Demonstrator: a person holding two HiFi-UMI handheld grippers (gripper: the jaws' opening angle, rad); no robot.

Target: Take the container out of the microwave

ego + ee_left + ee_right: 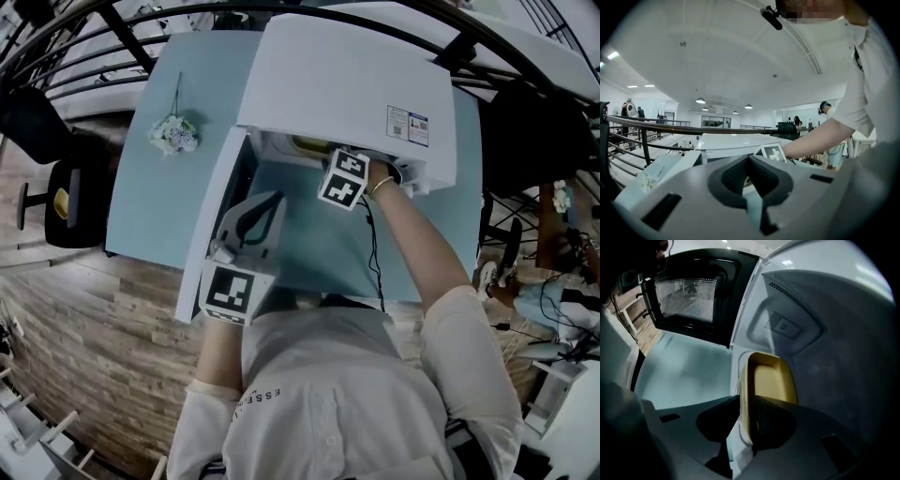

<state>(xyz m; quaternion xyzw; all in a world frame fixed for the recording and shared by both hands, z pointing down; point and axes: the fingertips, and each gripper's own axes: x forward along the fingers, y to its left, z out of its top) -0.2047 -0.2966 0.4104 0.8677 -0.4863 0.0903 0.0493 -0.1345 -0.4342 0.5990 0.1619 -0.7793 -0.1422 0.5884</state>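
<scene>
The person's white shirt [347, 394] fills 6 o'clock; at 12 stands one white microwave [356, 84], its door [208, 225] open at 9. Its cavity holds one yellow container [771, 380], bare inside, with the right gripper [747, 398] clamped across its near wall. The left gripper [749, 158], jaws together, hovers beside the door.

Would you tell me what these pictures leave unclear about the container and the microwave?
1. The container: its near end is covered by the right gripper in the right gripper view; in the head view the top of the microwave hides nearly all of it.
2. Whether that gripper's pads press the container's wall: too dark, right gripper view.
3. Print on the microwave's label: too small, head view.
</scene>
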